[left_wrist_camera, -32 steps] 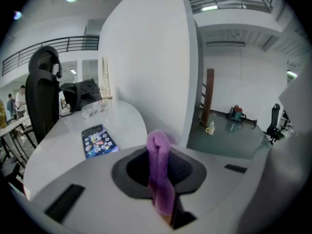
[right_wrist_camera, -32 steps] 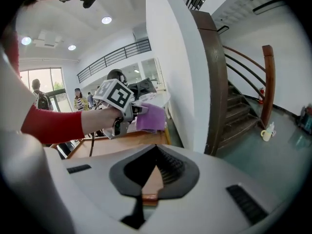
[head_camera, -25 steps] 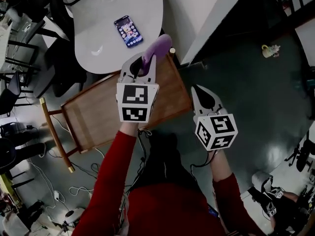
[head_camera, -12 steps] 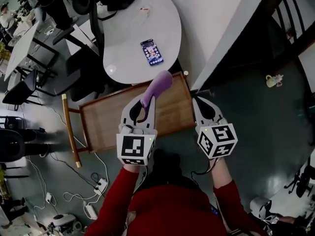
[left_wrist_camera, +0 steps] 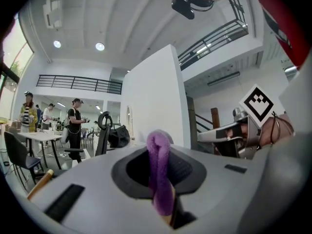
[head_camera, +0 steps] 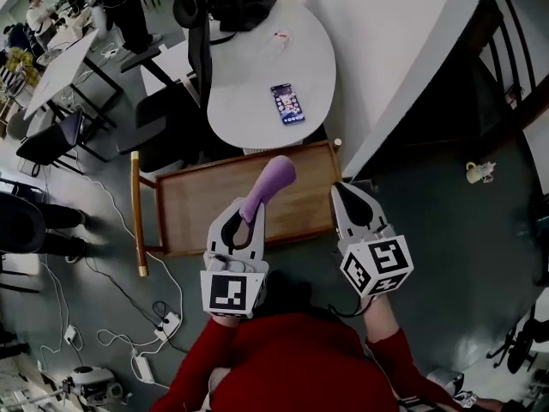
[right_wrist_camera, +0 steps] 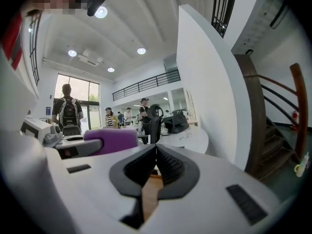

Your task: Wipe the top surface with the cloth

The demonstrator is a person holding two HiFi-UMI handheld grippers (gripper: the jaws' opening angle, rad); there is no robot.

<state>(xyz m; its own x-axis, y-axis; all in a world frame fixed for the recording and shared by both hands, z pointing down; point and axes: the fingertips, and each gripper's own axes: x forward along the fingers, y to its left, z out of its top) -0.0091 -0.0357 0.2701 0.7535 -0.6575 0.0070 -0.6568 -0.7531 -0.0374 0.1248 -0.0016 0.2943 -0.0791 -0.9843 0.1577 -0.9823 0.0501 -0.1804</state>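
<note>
A rolled purple cloth point(head_camera: 268, 184) sticks forward out of my left gripper point(head_camera: 247, 217), which is shut on it; in the left gripper view the cloth point(left_wrist_camera: 159, 172) stands pinched between the jaws. It hangs above the wooden top point(head_camera: 219, 200) of a low brown table below me. My right gripper point(head_camera: 350, 199) is held over the table's right edge, shut with nothing in it; its jaws meet in the right gripper view point(right_wrist_camera: 156, 155), where the purple cloth point(right_wrist_camera: 111, 140) shows to the left.
A white oval table point(head_camera: 249, 67) with a phone point(head_camera: 287, 105) lies beyond the wooden one. A white wall point(head_camera: 386, 50) and a staircase rise at the right. Office chairs point(head_camera: 167, 118), desks and people stand at the upper left. Cables and power strips point(head_camera: 163, 324) lie on the floor.
The view has shifted back, so the wooden table and white table sit lower in frame. Both grippers have drawn nearer to me; the left still holds the cloth.
</note>
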